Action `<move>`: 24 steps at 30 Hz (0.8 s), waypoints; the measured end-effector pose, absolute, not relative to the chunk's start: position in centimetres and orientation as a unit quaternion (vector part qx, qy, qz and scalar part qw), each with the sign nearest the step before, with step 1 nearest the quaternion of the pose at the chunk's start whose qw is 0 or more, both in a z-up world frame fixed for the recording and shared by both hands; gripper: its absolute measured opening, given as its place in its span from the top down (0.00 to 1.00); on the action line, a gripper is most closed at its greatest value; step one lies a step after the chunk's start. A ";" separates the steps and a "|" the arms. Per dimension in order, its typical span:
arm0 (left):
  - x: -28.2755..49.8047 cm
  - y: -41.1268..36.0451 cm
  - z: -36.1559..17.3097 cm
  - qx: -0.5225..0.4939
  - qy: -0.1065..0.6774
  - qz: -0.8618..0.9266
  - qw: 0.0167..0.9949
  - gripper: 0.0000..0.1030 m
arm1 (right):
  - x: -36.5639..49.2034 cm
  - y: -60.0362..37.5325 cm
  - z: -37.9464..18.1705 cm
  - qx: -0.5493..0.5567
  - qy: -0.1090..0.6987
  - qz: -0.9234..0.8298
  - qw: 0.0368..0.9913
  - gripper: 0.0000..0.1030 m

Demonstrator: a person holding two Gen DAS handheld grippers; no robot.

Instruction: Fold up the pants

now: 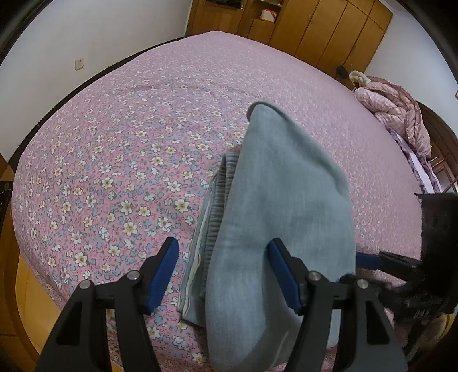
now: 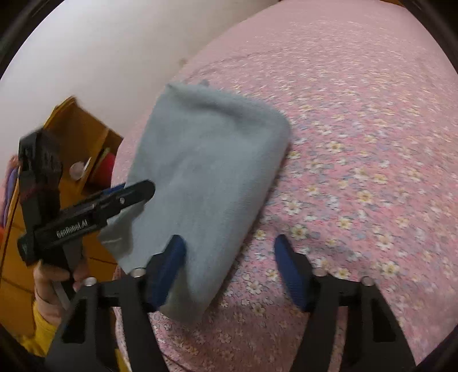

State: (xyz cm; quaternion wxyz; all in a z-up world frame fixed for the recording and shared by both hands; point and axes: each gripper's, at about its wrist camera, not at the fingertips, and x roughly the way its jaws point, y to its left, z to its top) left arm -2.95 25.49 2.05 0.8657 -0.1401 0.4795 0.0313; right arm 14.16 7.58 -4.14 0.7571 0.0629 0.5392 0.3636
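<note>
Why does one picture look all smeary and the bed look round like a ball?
Right wrist view: motion blur smears the pants and the bedspread flowers. Left wrist view: sharper, with crisp flowers near the left claw. Both views: the fisheye lens bends the flat bed into a dome and darkens the corners.

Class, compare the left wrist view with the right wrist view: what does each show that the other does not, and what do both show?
Only the left wrist view shows the wooden wardrobes, the pink quilt heaped at the bed's far side, and the pants' ribbed waistband. Only the right wrist view shows the hand gripping the left claw's handle, with a yellow sleeve. Both show the folded blue-grey pants on the floral bedspread, and both claws open: left claw, right claw.
</note>
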 end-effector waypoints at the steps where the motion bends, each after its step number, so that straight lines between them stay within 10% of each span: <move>1: -2.9 25.5 2.0 -0.140 0.479 0.031 0.866 0.32 | 14.2 7.4 -4.1 0.067 0.536 0.359 0.761 0.42; 15: -2.6 28.0 0.4 -0.216 0.485 0.007 0.847 0.26 | 14.2 8.9 -5.5 0.109 0.541 0.392 0.736 0.60; 24: -3.8 25.7 2.4 -0.194 0.461 0.009 0.866 0.59 | 13.0 7.8 -1.7 0.048 0.490 0.406 0.770 0.76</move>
